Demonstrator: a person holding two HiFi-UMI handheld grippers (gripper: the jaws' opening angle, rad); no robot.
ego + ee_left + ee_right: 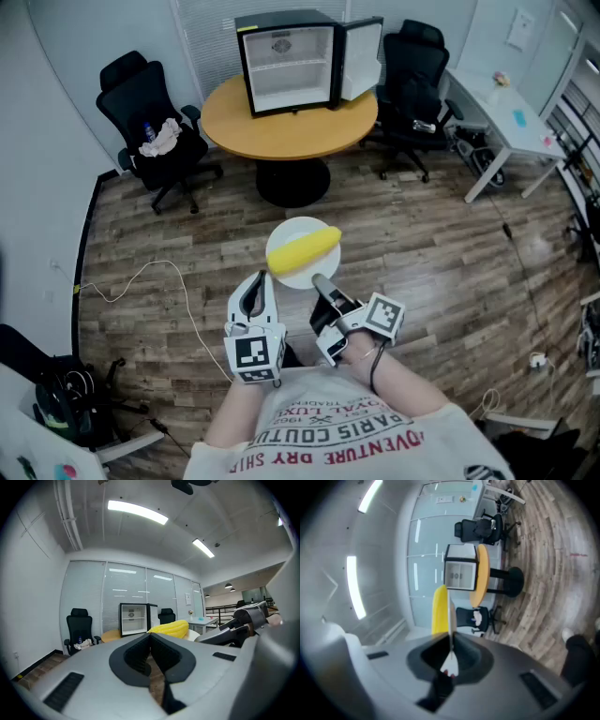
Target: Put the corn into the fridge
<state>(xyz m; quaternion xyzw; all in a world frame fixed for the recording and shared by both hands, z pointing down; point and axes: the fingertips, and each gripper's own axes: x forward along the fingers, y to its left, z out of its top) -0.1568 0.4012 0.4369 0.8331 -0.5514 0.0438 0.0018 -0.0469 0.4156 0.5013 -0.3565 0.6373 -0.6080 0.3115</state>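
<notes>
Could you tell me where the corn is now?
In the head view the corn lies centre-frame on a white plate gripped at its rim by the right hand-held gripper, short of the table bearing the fridge.

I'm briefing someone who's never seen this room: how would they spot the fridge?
Look for the round wooden table across the floor, flanked by black office chairs. On it stands the fridge: a small black box with a white inside, standing open to the right, the only appliance there.

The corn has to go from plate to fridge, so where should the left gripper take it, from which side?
Probably mid-length, from above: the corn lies flat across the plate, so the left gripper can span its narrow width.
</notes>
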